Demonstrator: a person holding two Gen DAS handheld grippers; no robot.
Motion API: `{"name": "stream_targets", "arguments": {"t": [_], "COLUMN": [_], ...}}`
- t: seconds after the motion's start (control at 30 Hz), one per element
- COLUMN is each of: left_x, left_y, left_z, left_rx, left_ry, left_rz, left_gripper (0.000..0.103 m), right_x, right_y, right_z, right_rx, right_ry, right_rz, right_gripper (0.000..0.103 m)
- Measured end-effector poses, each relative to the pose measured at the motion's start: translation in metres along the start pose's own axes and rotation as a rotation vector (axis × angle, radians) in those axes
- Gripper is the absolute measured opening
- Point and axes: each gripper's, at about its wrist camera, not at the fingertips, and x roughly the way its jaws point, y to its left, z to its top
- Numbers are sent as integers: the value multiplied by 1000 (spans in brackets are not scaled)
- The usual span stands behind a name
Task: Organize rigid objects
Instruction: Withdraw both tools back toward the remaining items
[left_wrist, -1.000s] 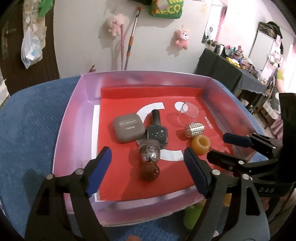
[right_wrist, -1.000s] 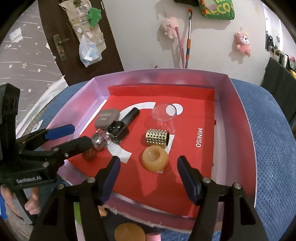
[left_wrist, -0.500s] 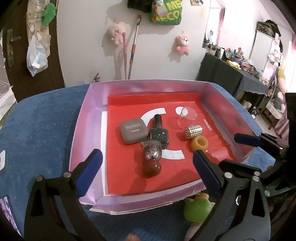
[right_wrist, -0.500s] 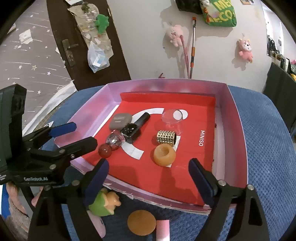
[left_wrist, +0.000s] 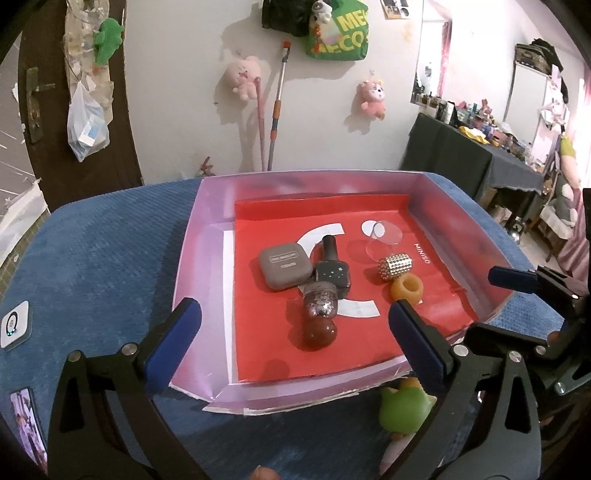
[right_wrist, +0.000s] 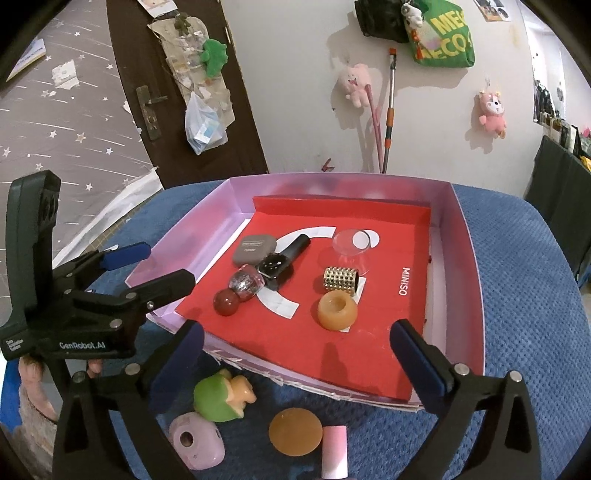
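We hold 2 hand-held grippers over the near edge of a blue-covered surface, which may be a cushioned seat, not a desk. The left hand-held gripper (left_wrist: 291, 336) and the right hand-held gripper (right_wrist: 295, 354) both have their fingers spread wide and grasp nothing. The pink tray (right_wrist: 461, 236) with its red liner sits in the middle of the surface and already carries 7 things: a grey case (right_wrist: 254, 248), a dark nail-polish bottle (right_wrist: 284, 258), a glitter ball (right_wrist: 245, 282), a dark red ball (right_wrist: 226, 302), a studded gold cylinder (right_wrist: 340, 278), an amber ring (right_wrist: 337, 311) and a clear lid (right_wrist: 351, 243). We judge that 4 loose things are left to bring in. They lie outside the tray, on the strip between its near wall and the near edge of the surface: a green figurine (right_wrist: 218, 397), a pale pink holed piece (right_wrist: 195, 439), an amber disc (right_wrist: 295, 430) and a pink stick (right_wrist: 334, 450). All 4 lie below the right hand-held gripper's fingers, between them or just left of them, so that side seems nearer. In the left wrist view only the green figurine (left_wrist: 404, 411) shows clearly, low and right, under the right-side finger. The pink stick's long axis runs roughly toward the tray, so a grasp across its width looks simplest to us.
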Motion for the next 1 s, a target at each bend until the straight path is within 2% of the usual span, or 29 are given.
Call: {"name": "stream_targets", "arguments": {"t": [0.3,0.57,0.8,1.0], "left_x": [-8,-18,-24,-32], "left_y": [3,-1,-2,-6], "left_z": [-3,-10,-14,-19], "left_rx": [-18,3,0,19], "left_ry": [6,-31,-18,-32], "left_rz": [-1,64,18,36], "left_gripper": [103,103,103,103], "right_x": [-9,-19,-26,-35], "right_y": [1,2,1,4], "right_z": [-7,-13,-19,-24], "right_rx": [6,31,56,57], "right_ry": [-18,-38,-46,-73], "right_rz": [3,27,50,53], "right_gripper": [103,103,103,103]}}
